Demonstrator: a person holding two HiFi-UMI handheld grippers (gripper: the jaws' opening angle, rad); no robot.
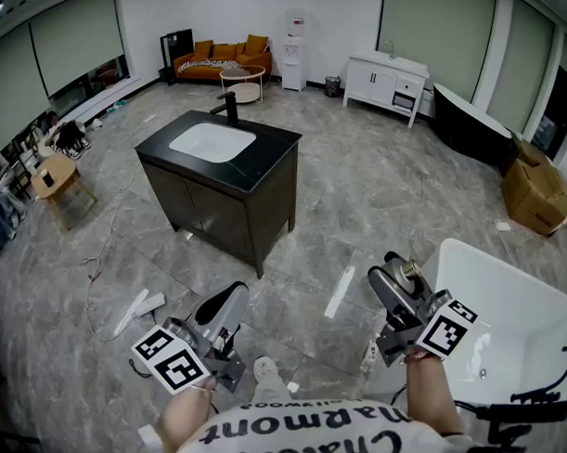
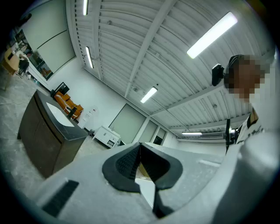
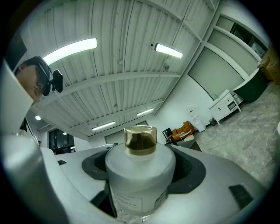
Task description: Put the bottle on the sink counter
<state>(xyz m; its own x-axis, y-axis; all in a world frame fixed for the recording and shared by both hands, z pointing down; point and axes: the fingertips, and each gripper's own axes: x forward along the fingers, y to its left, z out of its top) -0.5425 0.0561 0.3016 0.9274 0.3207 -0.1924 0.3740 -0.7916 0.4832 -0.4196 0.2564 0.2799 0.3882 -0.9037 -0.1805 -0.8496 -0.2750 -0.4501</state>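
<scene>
My right gripper (image 1: 397, 275) is shut on a frosted white bottle (image 3: 140, 177) with a gold cap (image 3: 140, 140). In the head view the bottle (image 1: 411, 273) shows between the jaws, low at the right, above the floor. The sink counter (image 1: 263, 161), a black top with a white basin and a black tap on a dark cabinet, stands well ahead and to the left of that gripper. My left gripper (image 1: 229, 306) hangs low at the left. In the left gripper view its dark pads (image 2: 127, 164) meet at the tips with nothing between them.
A white bathtub (image 1: 518, 306) sits right beside my right hand. A brown carton (image 1: 535, 192) lies at the far right. White strips (image 1: 138, 310) and a cable lie on the grey floor left of the cabinet. An orange sofa (image 1: 224, 58) and a white cabinet (image 1: 385, 81) stand at the back wall.
</scene>
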